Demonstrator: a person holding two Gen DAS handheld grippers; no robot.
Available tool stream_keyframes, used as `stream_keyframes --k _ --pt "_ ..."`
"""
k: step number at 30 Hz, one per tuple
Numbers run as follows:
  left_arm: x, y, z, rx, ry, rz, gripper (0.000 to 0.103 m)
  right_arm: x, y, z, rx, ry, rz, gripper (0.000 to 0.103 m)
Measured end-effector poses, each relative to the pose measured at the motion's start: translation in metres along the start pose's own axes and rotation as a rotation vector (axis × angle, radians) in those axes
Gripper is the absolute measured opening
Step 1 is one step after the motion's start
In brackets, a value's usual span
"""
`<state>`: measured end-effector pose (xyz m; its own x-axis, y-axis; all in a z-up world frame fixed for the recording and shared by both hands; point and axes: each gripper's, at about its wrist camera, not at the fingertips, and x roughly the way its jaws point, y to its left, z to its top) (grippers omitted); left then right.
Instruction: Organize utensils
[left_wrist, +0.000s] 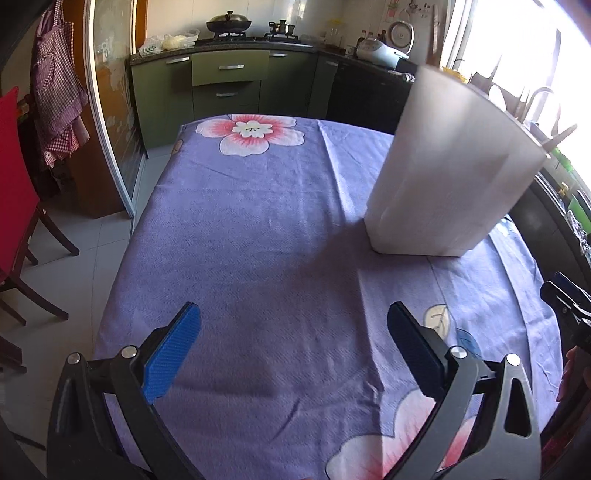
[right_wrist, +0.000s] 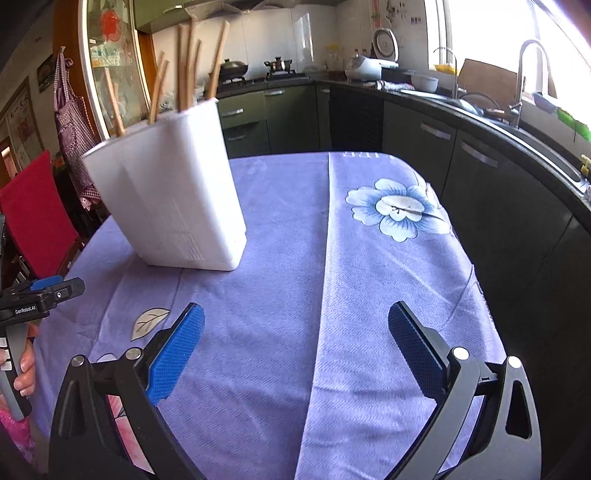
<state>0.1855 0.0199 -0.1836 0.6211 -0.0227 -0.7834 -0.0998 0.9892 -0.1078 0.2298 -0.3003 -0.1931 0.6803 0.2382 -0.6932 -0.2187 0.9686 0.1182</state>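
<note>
A surface (left_wrist: 258, 229) draped in purple floral cloth fills a sunlit kitchen with green cabinets (left_wrist: 229, 85), a stove (left_wrist: 229, 27) and a sink (right_wrist: 480, 107). A white holder (right_wrist: 173, 192) of chopsticks (right_wrist: 184, 62) stands on it. Left gripper (left_wrist: 293, 347) and right gripper (right_wrist: 295, 347) hover above the cloth, both spread and holding nothing

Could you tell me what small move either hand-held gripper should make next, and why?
Probably none beyond holding back: both the left hand-held gripper and right hand-held gripper are open and empty, the chopsticks already stand in the white holder, and no loose utensil shows on the purple tablecloth.
</note>
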Motion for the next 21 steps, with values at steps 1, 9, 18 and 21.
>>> stream_keyframes --k 1,9,18,21 --pt "0.009 0.001 0.004 0.005 0.009 0.013 0.096 0.012 -0.005 0.002 0.005 0.025 -0.001 0.098" --pt "0.044 0.003 0.014 0.046 0.037 0.081 0.096 0.072 -0.032 0.012 0.014 0.126 -0.034 0.098" --pt "0.048 0.007 0.022 0.042 0.037 0.070 0.096 0.087 -0.035 0.016 -0.003 0.131 -0.035 0.098" --pt "0.046 0.014 0.024 0.001 0.031 0.026 0.096 0.086 -0.033 0.016 -0.001 0.129 -0.027 0.098"
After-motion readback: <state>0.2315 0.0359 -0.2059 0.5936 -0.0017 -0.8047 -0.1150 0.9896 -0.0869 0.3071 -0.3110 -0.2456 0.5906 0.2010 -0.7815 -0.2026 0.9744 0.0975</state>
